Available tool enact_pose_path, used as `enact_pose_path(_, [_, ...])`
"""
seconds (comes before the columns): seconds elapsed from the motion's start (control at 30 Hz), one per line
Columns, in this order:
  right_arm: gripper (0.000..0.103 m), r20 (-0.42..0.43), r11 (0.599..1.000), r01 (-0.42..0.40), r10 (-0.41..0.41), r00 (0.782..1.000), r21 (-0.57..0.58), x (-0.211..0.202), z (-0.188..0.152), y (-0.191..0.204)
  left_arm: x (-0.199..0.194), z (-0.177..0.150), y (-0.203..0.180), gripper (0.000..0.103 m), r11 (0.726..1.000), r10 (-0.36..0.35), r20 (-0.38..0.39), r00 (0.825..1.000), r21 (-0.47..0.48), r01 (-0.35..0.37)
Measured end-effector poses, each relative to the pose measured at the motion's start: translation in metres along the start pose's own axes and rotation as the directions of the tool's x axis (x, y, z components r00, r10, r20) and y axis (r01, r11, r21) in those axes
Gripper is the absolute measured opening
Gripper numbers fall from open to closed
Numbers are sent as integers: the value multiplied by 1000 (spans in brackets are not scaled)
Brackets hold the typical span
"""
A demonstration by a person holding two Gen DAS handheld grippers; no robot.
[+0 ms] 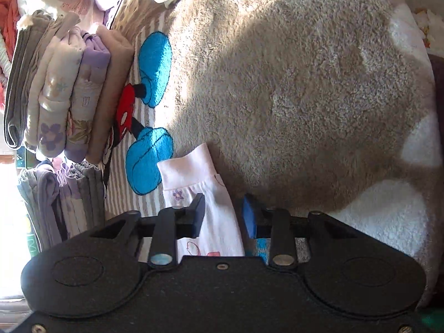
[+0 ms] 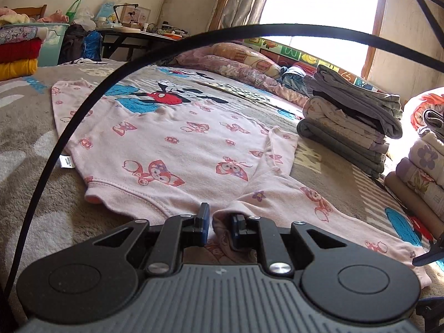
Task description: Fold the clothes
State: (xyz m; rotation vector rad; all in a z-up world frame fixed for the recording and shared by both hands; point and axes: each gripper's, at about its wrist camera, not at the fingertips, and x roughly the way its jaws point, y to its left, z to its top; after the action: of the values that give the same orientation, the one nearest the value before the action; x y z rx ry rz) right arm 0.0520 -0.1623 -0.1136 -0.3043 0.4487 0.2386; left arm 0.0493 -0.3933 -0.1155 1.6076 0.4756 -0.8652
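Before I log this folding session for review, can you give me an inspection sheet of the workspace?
Surface: bed under a beige fleece blanket with a cartoon mouse print.
Job's things: pink printed top spread flat; its cuffed sleeve lies under the left tool.
Clutter: folded stacks along the bed edge; more folded piles by the window; pillows at the far side.
Grippers: left tool open, straddling the sleeve; right tool open, low at the top's hem, with a fabric fold between its fingers.
Cables: black cable arcs across the right wrist view.
Surroundings: bright window, curtain, cluttered desk, teal bin.
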Motion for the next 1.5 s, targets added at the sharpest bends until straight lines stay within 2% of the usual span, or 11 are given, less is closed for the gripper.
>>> enact_pose_path(0.03, [18, 0, 1000, -1, 1, 1000, 1, 0, 0, 0, 0, 1, -2, 9, 1000, 15, -2, 1000, 10, -14])
enact_pose_path(0.13, [18, 0, 1000, -1, 1, 1000, 1, 1, 0, 0, -4, -2, 4, 3, 998, 64, 23, 998, -14, -64])
enact_pose_path(0.27, [20, 1, 1000, 0, 0, 1000, 1, 0, 0, 0, -25, -23, 47, 2, 972, 91, 65, 994, -221, -74])
enact_pose_path(0.33, [24, 3, 1000, 3, -3, 1000, 7, -1, 0, 0, -44, -43, 77, 2, 929, 101, 93, 991, -364, -61])
enact_pose_path(0.4, [26, 2, 1000, 3, -3, 1000, 8, -1, 0, -1, -70, -70, 102, 1, 863, 132, 119, 984, -503, -55])
enact_pose_path(0.47, [32, 5, 1000, 8, -8, 1000, 13, -2, 0, -2, -97, -99, 124, 2, 776, 173, 139, 975, -629, -48])
enact_pose_path(0.57, [38, 10, 1000, 15, -15, 1000, 12, -3, 0, -2, -120, -143, 136, 1, 657, 222, 141, 965, -753, -41])
enact_pose_path(0.77, [43, 22, 1000, 20, -20, 1000, 1, -7, -1, -1, -153, -233, 146, 1, 396, 304, 115, 946, -918, -16])
enact_pose_path(0.93, [51, 42, 1000, 21, -21, 999, 2, -13, -4, -3, -168, -306, 143, 1, 164, 341, 82, 936, -986, 26])
enact_pose_path(1.27, [61, 86, 1000, 24, -23, 996, -10, -34, -9, -7, -136, -401, 89, 1, -155, 311, 47, 949, -983, 99])
enact_pose_path(1.5, [62, 137, 997, 16, -6, 991, -70, -48, -14, -1, -102, -446, 53, 1, -347, 295, 42, 954, -926, 149])
